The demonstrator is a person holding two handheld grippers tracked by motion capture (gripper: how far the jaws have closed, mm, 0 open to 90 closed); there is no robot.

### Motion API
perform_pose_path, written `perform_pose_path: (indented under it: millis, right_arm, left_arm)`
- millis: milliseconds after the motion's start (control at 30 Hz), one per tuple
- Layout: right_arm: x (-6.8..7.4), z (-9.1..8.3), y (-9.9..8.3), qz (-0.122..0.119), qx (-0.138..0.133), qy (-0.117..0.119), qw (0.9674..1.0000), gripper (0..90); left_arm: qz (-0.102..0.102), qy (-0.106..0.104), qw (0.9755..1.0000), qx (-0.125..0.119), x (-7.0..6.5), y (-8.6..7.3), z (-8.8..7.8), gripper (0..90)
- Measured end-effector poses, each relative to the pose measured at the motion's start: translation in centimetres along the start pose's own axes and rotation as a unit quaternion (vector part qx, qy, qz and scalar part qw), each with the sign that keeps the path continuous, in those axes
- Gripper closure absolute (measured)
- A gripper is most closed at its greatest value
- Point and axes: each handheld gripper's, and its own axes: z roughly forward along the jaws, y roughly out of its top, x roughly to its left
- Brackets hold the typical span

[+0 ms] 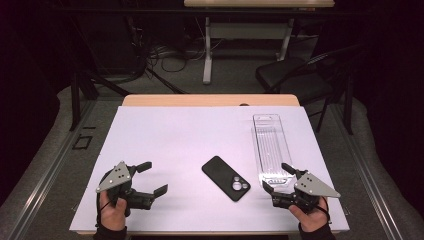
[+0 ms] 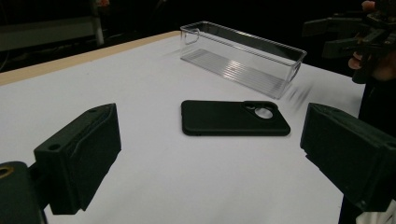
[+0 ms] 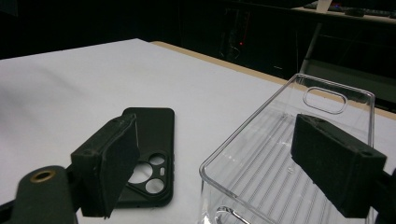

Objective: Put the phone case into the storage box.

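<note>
High view first: your two grippers sit low at the near edge of a white, matte table sheet (image 1: 175, 135), which covers a table with a pale wood edge (image 1: 210, 100) showing at the far side. Between them lies a black phone case (image 1: 226, 178), a flat rounded rectangle with a dull, rubbery-looking finish, set at a diagonal with its round camera cut-outs toward you. It rests flat on the sheet, roughly midway between your hands and touching neither gripper.

To its right stands a clear plastic bin (image 1: 271, 150), long and narrow, with glossy see-through walls, a ribbed floor and an oval handle slot at the far end wall. Nothing lies inside it. It runs lengthwise away from you, and its near end sits just beside your right gripper (image 1: 278, 178).

Your left gripper (image 1: 152, 177) has its jaws spread wide with nothing between them; from the left gripper view the blocky black pads (image 2: 79, 156) frame the case, which lies well ahead on the sheet. Your right gripper is likewise released. In the right gripper view one pad stands over the case's camera end and the other over the bin's open top, neither pressing on anything.
</note>
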Motion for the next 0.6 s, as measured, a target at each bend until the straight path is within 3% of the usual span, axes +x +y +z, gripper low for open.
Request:
perform_pose_path:
  millis: [233,300,433,600]
  right_arm:
    - [0.0,0.0,-0.1,0.003,0.003,0.001,1.0000,14.5]
    - [0.0,-0.1,-0.2,0.002,0.003,-0.001,1.0000,14.5]
    - [0.0,-0.2,-0.2,0.002,0.008,0.000,1.0000,14.5]
    - [-0.1,-0.2,-0.1,0.004,0.008,-0.001,1.0000,14.5]
  left_arm:
    - [-0.006,0.000,1.0000,0.004,0.0,0.1,0.2,5.3]
    - [-0.013,-0.010,0.9999,0.005,0.0,0.2,0.4,5.3]
    - [-0.030,0.001,0.9994,0.016,0.0,0.4,1.0,5.2]
    - [-0.053,-0.007,0.9982,0.026,0.0,0.9,2.0,4.9]
